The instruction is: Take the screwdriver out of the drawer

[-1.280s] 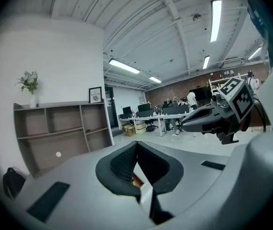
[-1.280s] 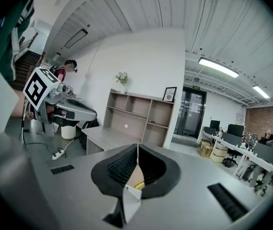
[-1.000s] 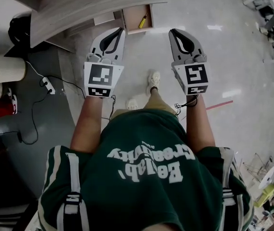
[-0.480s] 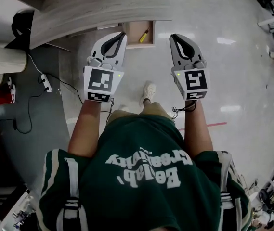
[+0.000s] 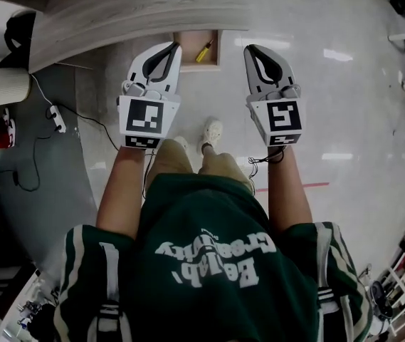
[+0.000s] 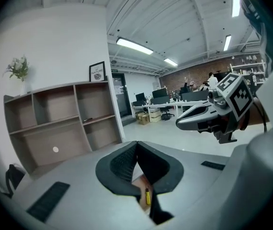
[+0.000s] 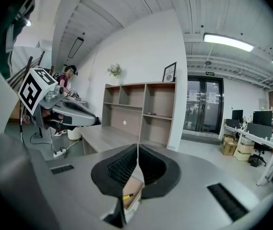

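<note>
A yellow-handled screwdriver (image 5: 203,50) lies in an open wooden drawer (image 5: 186,50) that sticks out from under a long desk. In the head view my left gripper (image 5: 174,47) hovers over the drawer's left side and my right gripper (image 5: 248,49) is just to the right of it. Both are shut with nothing in them. In the left gripper view the screwdriver (image 6: 147,196) shows below the closed tips of my left gripper (image 6: 136,143). The right gripper view has the screwdriver (image 7: 130,194) in the drawer (image 7: 135,186) beneath my right gripper (image 7: 137,147).
The pale wooden desk top (image 5: 138,9) runs across the top of the head view. A power strip (image 5: 51,112) with cables lies on the floor at the left. The person's shoes (image 5: 212,130) stand just before the drawer. An open shelf unit (image 6: 64,123) stands behind.
The person has stepped closer to the desk. Both grippers moved forward and down toward the drawer, and both stayed shut.
</note>
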